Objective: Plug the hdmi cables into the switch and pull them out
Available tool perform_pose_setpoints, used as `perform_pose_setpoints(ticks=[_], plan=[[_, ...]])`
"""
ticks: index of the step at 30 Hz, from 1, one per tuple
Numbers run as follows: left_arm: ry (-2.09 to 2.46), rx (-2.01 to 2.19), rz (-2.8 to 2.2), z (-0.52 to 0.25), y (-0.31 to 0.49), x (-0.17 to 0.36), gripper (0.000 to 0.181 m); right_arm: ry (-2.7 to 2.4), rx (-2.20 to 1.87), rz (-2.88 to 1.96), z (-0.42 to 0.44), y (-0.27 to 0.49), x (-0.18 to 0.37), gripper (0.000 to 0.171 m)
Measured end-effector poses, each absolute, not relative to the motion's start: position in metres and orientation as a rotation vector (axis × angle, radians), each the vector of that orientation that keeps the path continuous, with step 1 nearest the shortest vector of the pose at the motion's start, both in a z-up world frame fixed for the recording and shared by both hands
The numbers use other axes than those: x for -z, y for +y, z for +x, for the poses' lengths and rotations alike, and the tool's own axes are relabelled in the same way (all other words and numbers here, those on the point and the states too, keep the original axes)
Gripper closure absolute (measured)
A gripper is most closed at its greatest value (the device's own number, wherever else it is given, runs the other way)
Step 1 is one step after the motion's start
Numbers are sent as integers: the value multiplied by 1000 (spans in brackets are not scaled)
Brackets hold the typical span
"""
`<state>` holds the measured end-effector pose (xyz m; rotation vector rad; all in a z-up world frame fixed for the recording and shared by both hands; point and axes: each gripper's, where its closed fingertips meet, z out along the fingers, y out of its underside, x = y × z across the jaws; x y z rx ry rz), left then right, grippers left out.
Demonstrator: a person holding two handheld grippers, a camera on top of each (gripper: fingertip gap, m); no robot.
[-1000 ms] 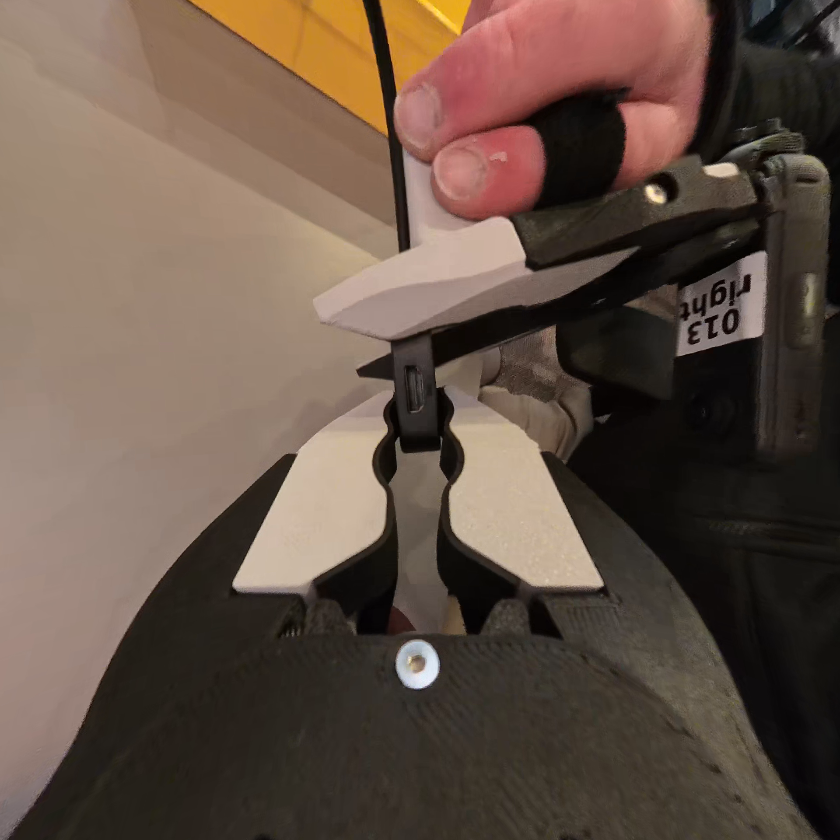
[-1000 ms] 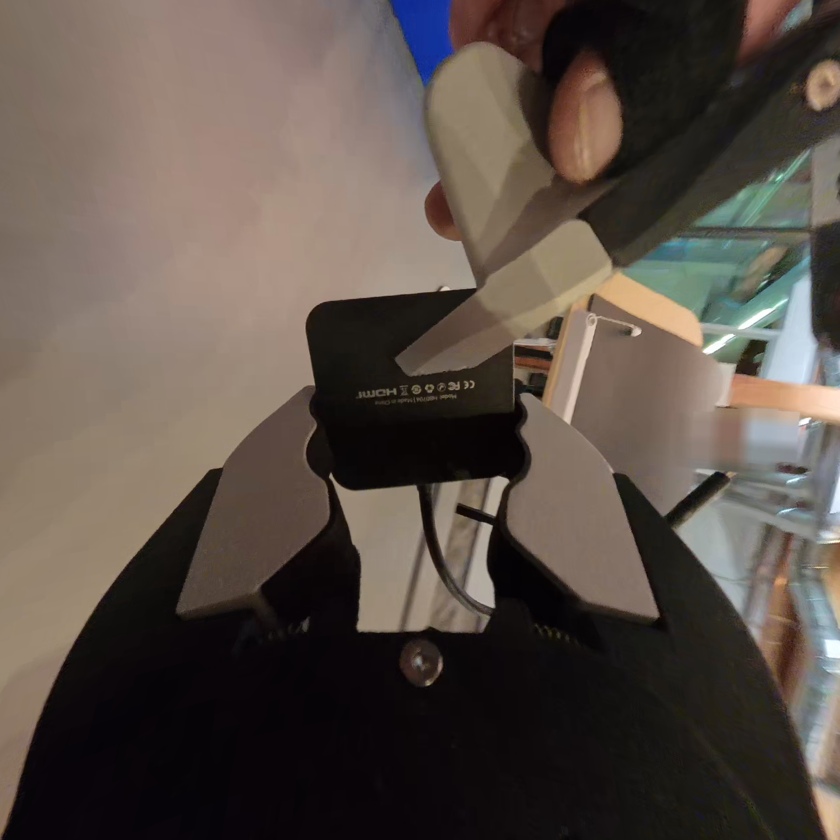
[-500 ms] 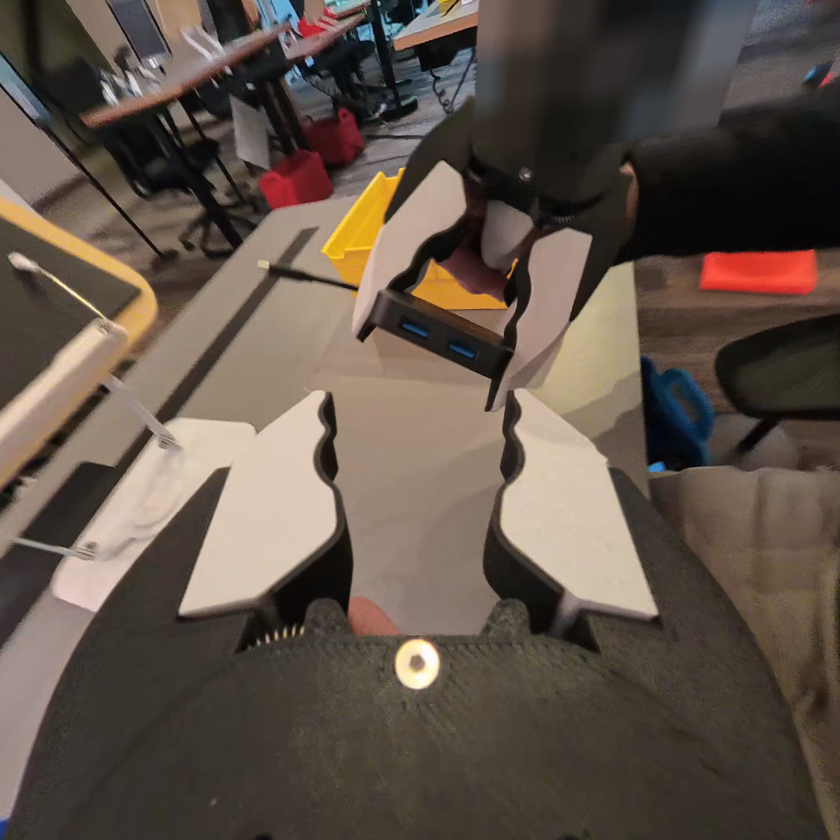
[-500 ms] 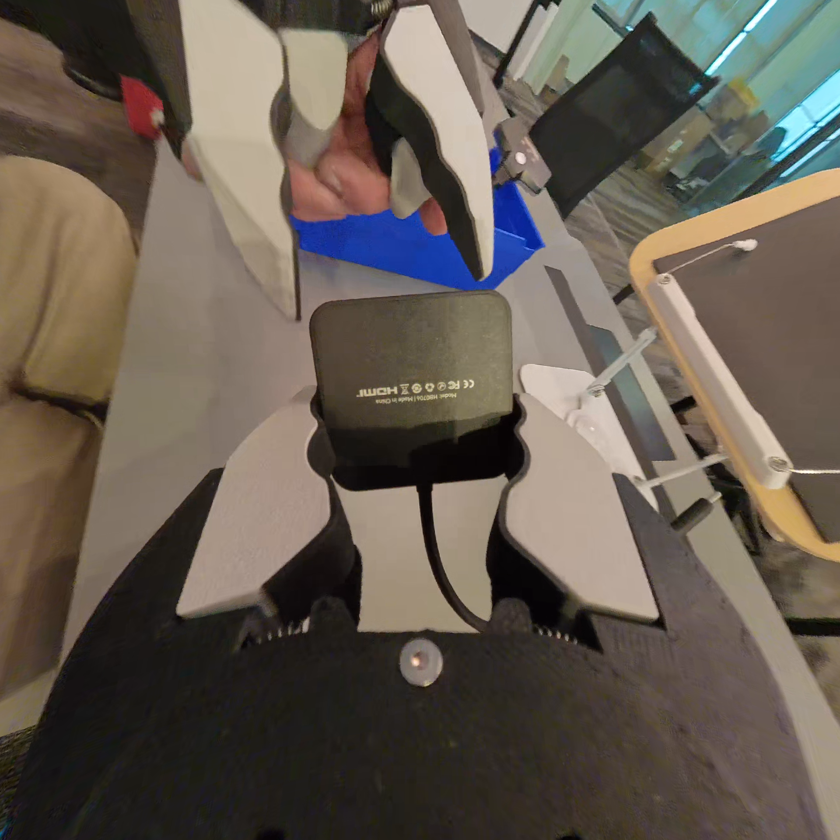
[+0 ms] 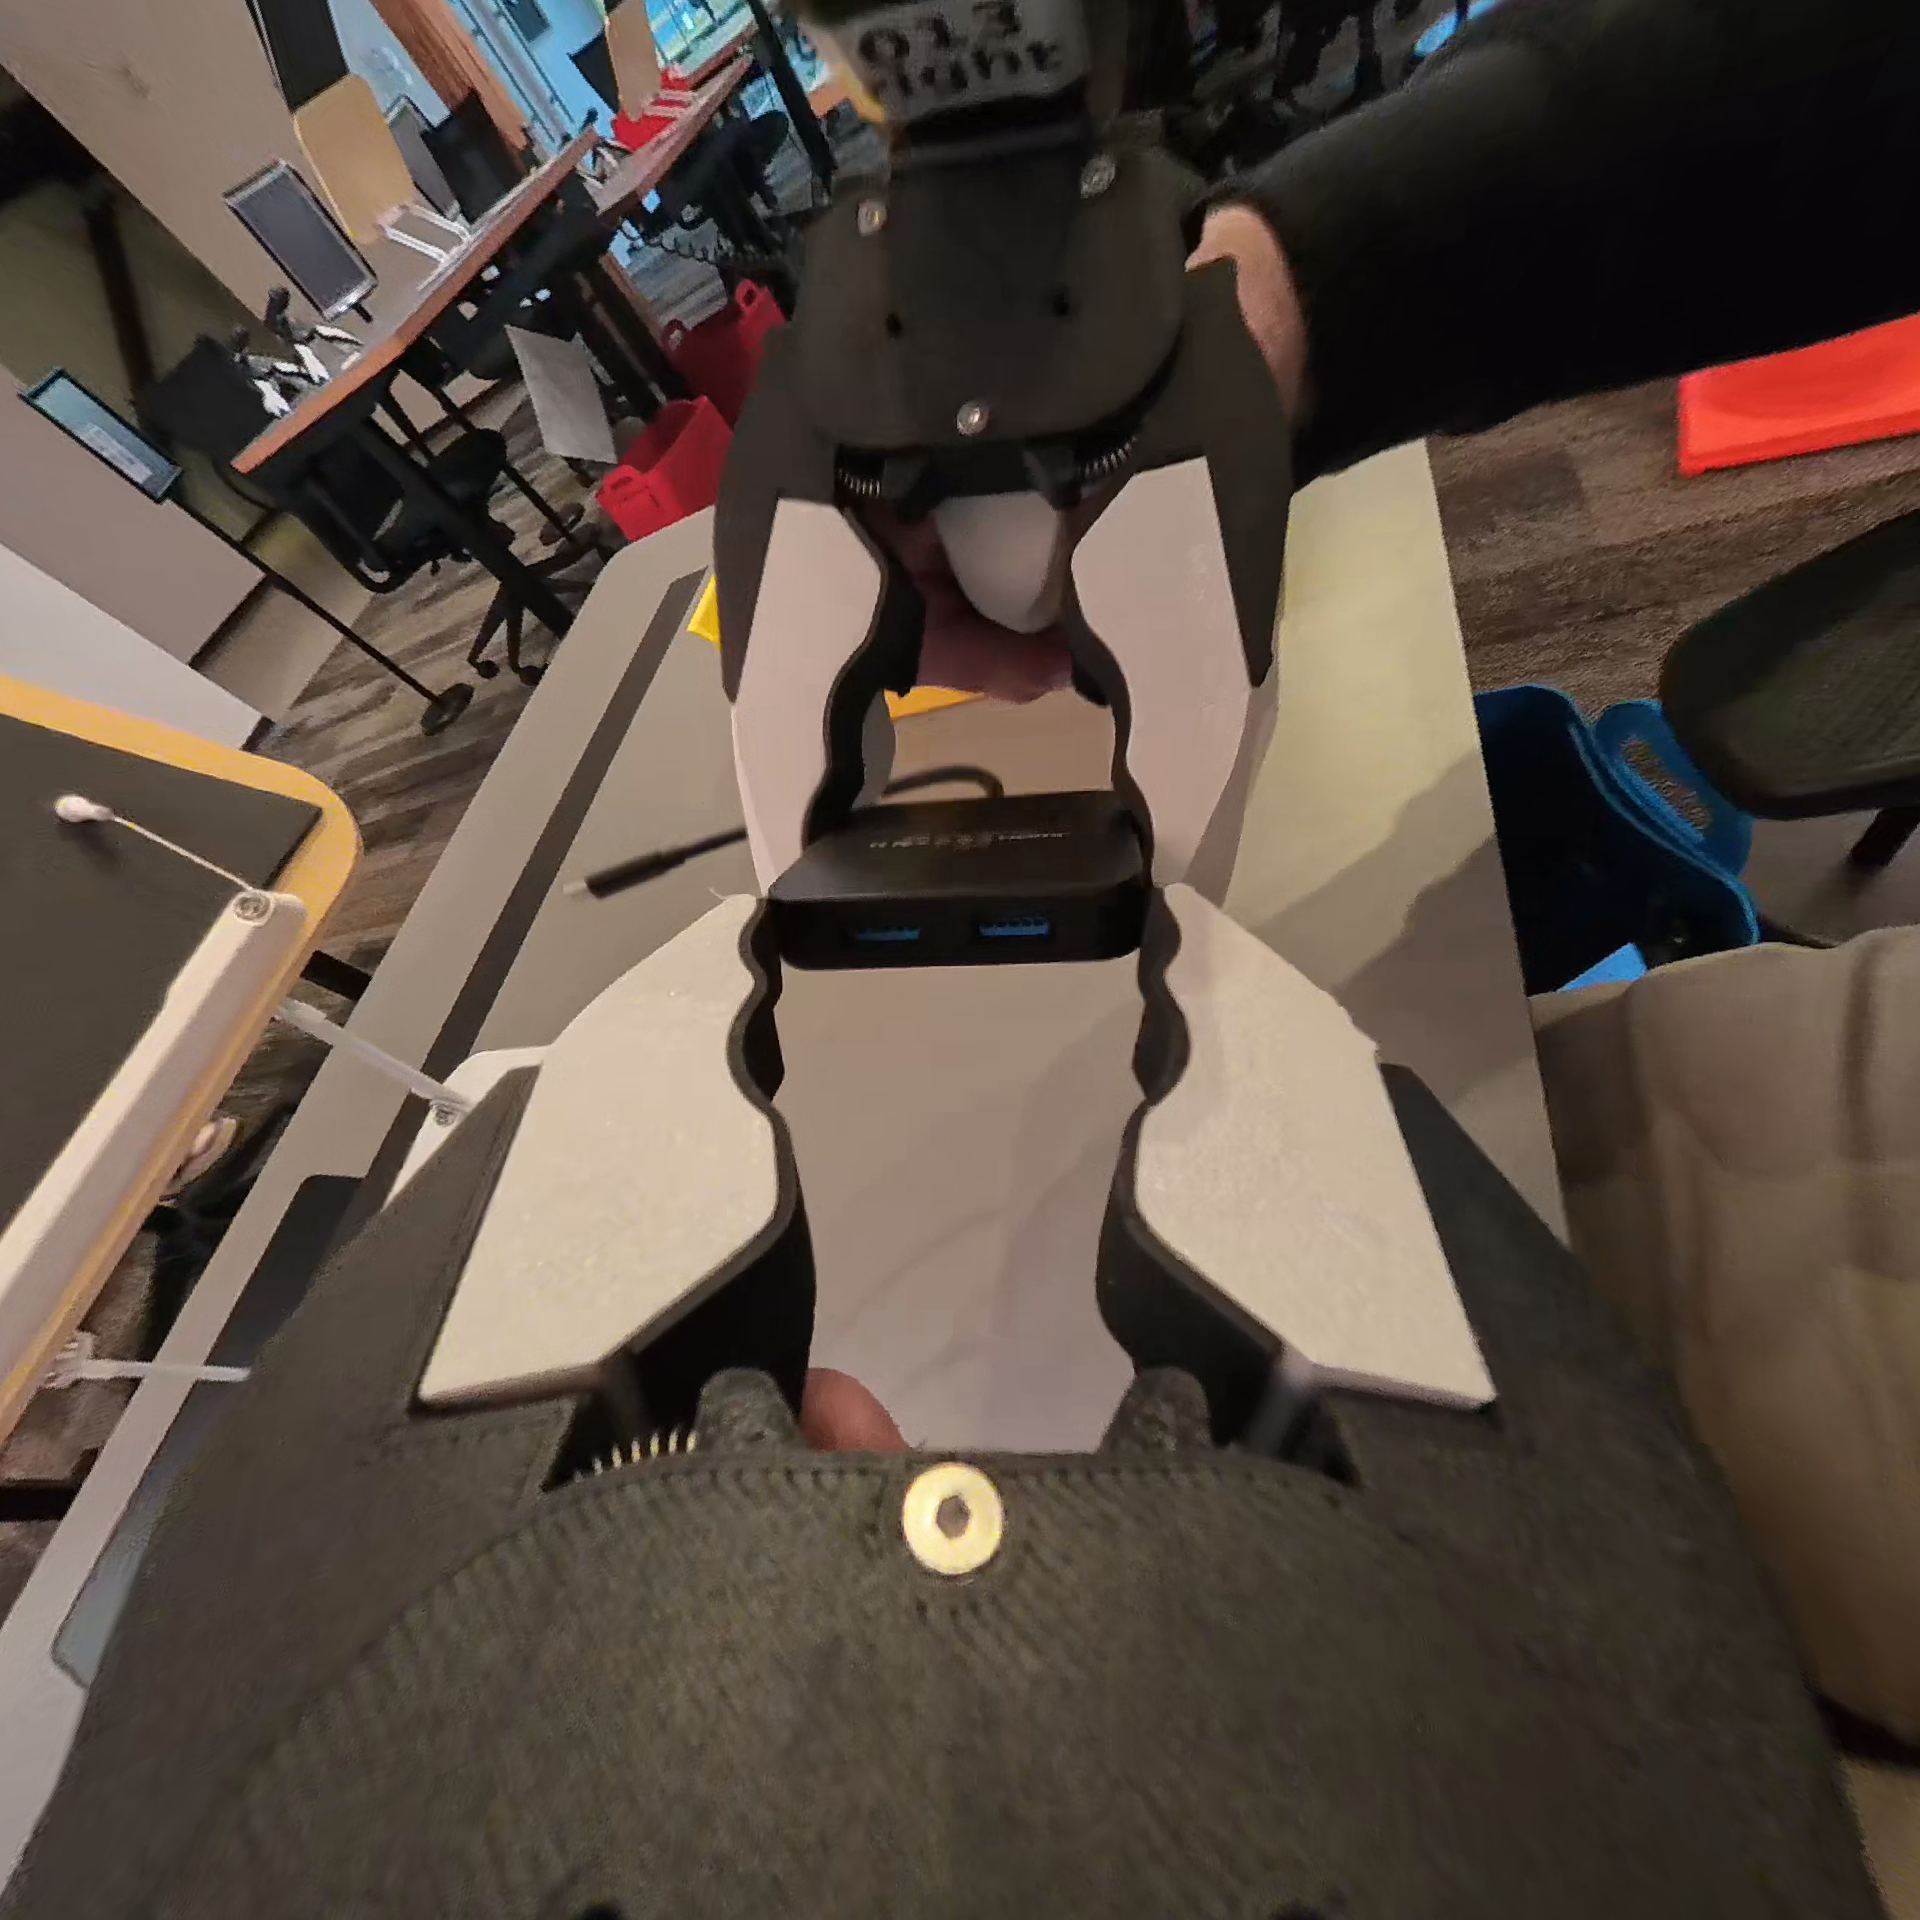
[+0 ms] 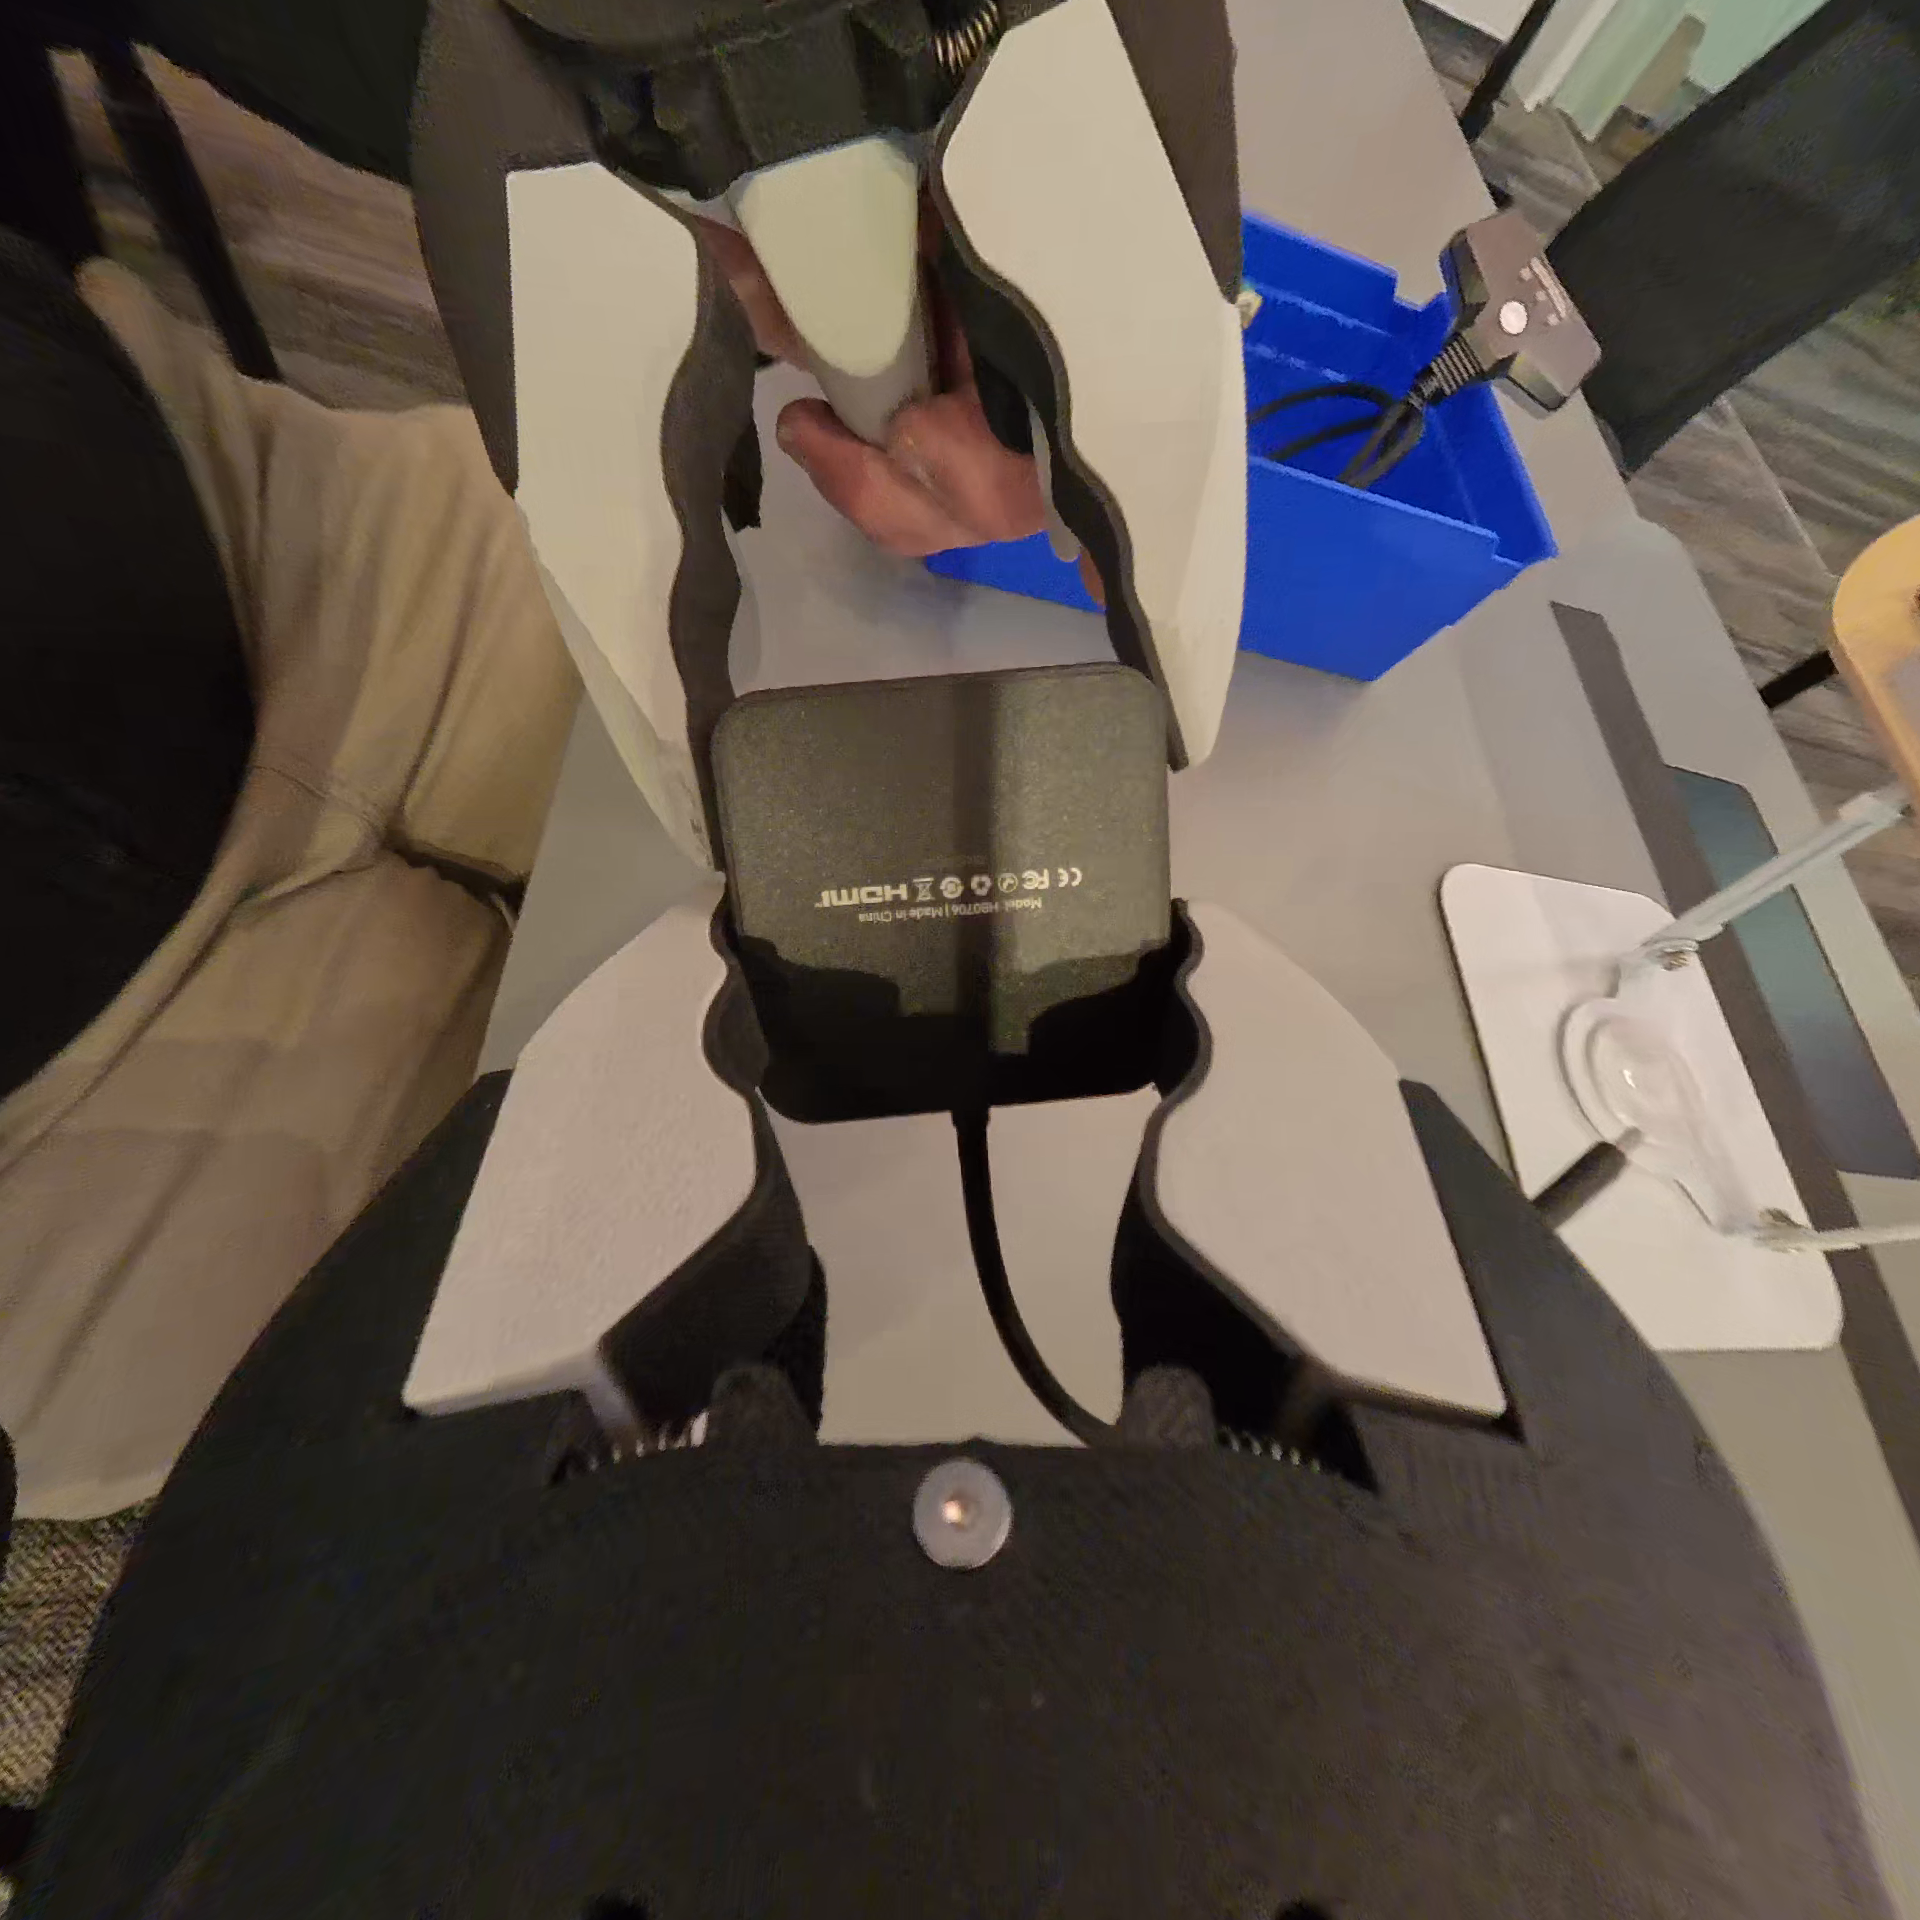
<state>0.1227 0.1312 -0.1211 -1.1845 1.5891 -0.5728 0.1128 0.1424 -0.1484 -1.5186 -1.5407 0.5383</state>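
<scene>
The HDMI switch (image 6: 940, 831) is a flat black box with its underside up. My right gripper (image 6: 951, 935) is shut on its sides and holds it above the grey table (image 6: 1351, 831). Its cable (image 6: 987, 1247) runs back under the right gripper. In the left wrist view the switch (image 5: 935, 857) shows two blue ports facing me. My left gripper (image 5: 954, 920) is open, its fingertips flanking the port end. I cannot tell if they touch it. A loose cable plug (image 5: 644, 873) lies on the table.
A blue bin (image 6: 1371, 561) holding a cable and a black adapter (image 6: 1517, 312) stands behind the switch. A white base plate with a clear stand (image 6: 1621, 1101) is at the right. A wood-rimmed black board (image 5: 156, 935) stands beside the table. The person's beige trousers (image 5: 1714, 1247) are close by.
The left gripper let go of the switch's edge, opened, and moved in around its port end. Both grippers tilted down from the wall toward the table. The right gripper keeps its hold.
</scene>
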Motion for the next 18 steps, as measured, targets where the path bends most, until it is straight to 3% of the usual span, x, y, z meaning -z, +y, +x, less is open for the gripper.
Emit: perform_pose_setpoints(ticks=[6,13,18], plan=[[1552,581,-1143,121,128,104,117,-1494,-735,-1462,116,135,138,98],[1358,1150,-1492,116,129,104,110,-1709,-406,-1423,121,134,148,98],[1299,1408,-1714,122,132,120,121,-1949,-88,-1348,115,131,163,98]])
